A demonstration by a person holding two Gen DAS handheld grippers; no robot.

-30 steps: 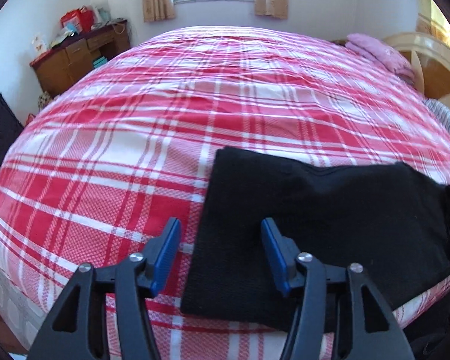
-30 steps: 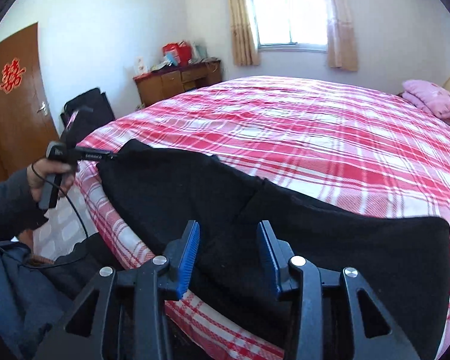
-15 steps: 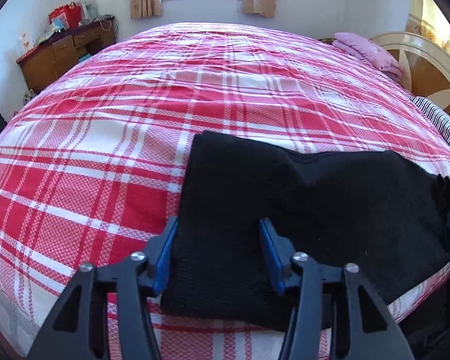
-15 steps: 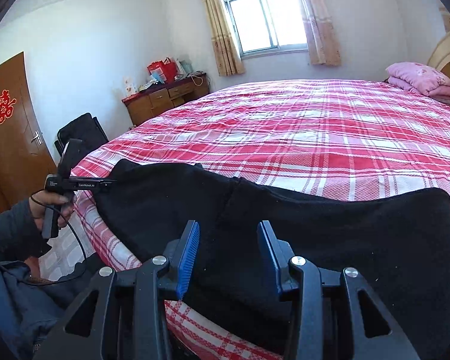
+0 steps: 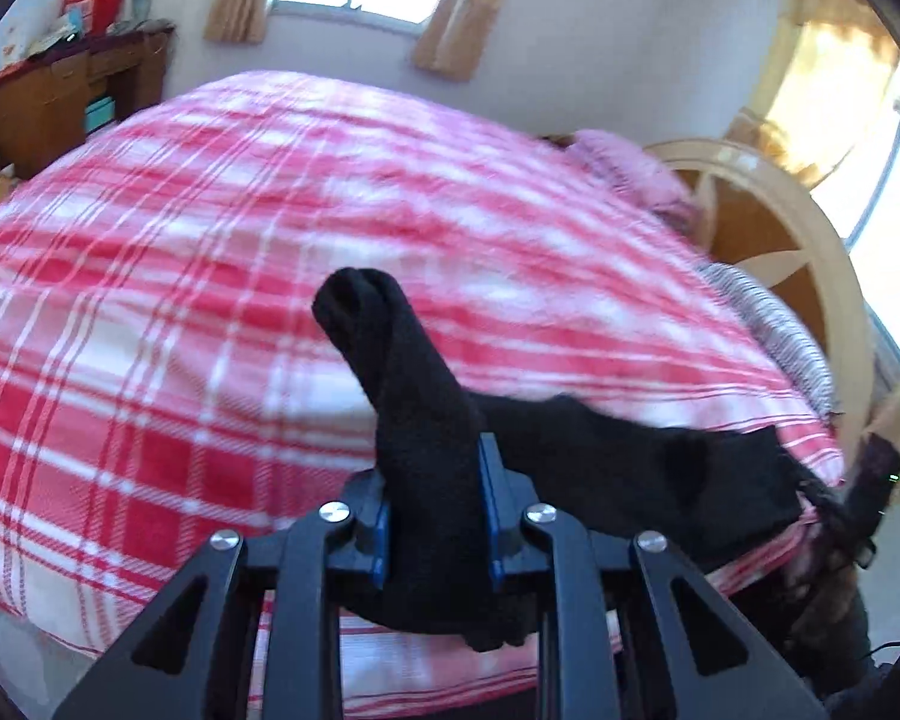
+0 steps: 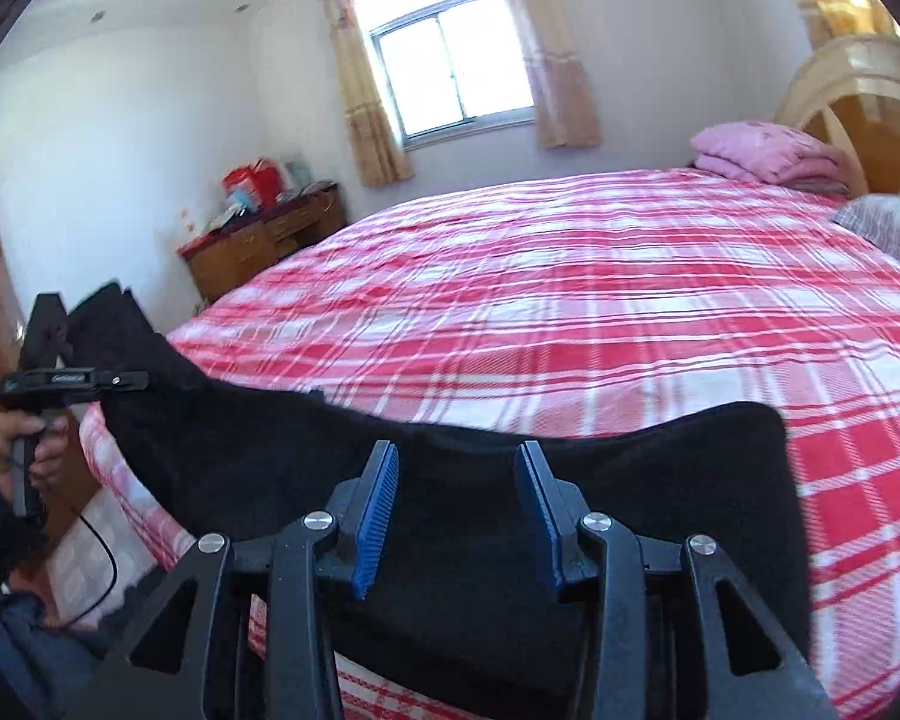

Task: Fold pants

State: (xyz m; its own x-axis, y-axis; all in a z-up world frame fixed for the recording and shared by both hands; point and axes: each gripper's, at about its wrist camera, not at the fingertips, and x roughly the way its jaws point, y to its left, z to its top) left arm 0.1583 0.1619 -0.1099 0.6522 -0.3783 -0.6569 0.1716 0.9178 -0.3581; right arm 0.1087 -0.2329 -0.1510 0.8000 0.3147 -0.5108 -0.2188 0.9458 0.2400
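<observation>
A: Where are the black pants (image 6: pixel 462 480)?
B: Along the near edge of the red plaid bed (image 6: pixel 600 312).
A: The claws?
B: Left claw (image 5: pixel 432 516) closing, pads gripping a bunched end. Right claw (image 6: pixel 457 519) part open over the cloth, holding nothing.

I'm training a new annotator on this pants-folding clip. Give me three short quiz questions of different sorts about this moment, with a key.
1. True or false: fabric of the black pants sits bunched between the pads of the left gripper.
2. Multiple choice: the pads of the right gripper are A) clamped on a pillow, B) apart above the pants, with no fabric pinched, C) out of view.
3. Fill in: the pants lie on a bed covered in red and white ____ cloth.

Key: 1 true; 2 B; 3 plaid.
</observation>
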